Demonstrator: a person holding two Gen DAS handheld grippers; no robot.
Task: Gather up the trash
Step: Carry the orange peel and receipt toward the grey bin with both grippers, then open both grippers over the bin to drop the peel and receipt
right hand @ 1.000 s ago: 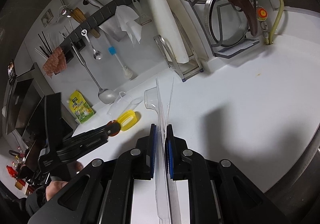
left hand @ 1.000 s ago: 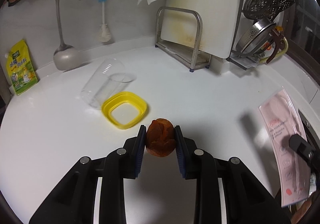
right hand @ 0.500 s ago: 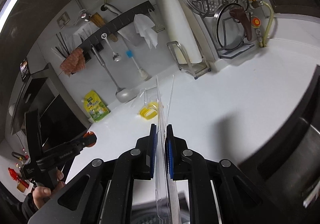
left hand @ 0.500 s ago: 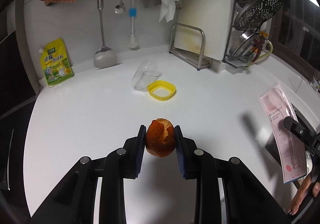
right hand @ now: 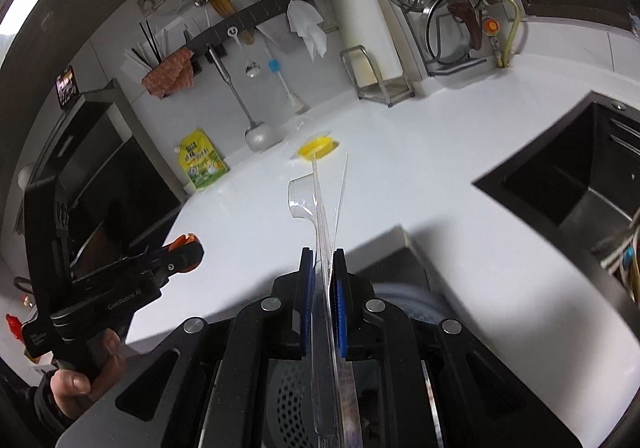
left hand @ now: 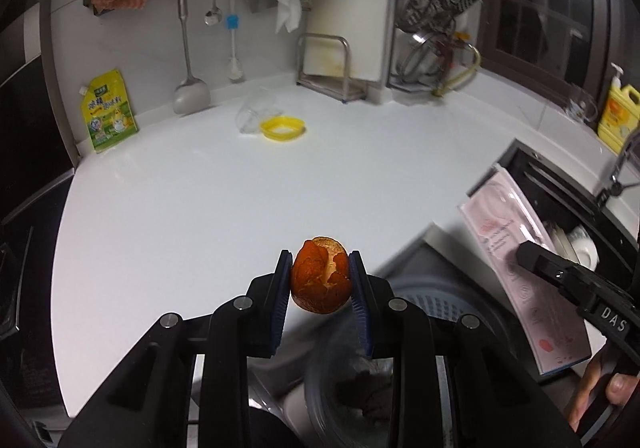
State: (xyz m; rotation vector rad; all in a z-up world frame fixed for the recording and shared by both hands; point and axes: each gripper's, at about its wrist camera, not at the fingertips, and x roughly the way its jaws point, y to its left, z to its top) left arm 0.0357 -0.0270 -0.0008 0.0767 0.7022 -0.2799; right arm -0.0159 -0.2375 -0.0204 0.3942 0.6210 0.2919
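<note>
While both of your tools are loaded, nothing has been dropped yet, so the task looks roughly halfway. Your left gripper [left hand: 320,280] has its jaws pressed against an orange peel [left hand: 319,275], carried in the air just past the edge of the white counter [left hand: 200,208]. Your right gripper [right hand: 321,280] is nearly closed, pinching a clear plastic blister pack [right hand: 326,208] edge-on. Below both tools sits a perforated bin [right hand: 292,400] with a bag in it, which I judge to be where the trash goes. What is left: release both pieces into it, then go back for the clear cup [left hand: 254,114] and yellow lid [left hand: 282,128] lying together near the back wall.
</note>
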